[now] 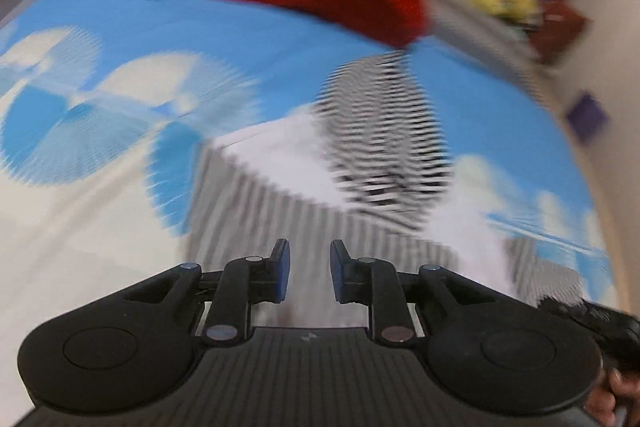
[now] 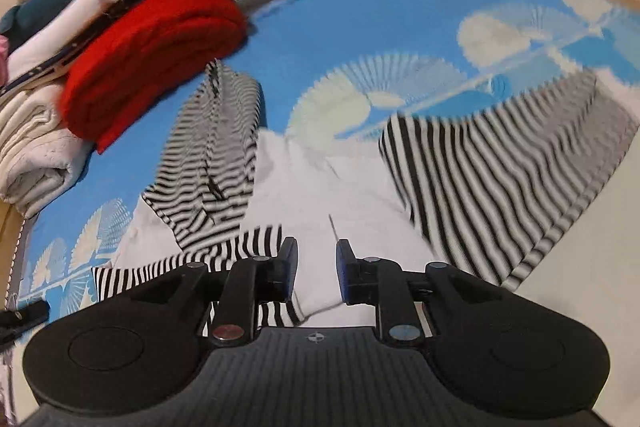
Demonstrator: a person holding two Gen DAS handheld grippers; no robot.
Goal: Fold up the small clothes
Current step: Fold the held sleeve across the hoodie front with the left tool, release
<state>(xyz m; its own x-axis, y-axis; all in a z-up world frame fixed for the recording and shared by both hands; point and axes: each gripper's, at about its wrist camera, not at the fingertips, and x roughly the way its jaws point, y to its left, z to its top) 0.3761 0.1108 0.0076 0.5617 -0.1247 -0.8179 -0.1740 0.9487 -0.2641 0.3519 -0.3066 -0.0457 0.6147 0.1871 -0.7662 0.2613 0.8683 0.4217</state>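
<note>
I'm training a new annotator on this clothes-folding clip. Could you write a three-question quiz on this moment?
1. True or false: the right gripper is clamped on cloth.
2. What lies nearest the folded red garment? A) the striped hood B) a shoe C) a mug
3. Fill in: the striped garment lies on a blue and ____ sheet.

Key: 1 false, its jaws stand apart, as do the left gripper's. 2 A. 3 white.
</note>
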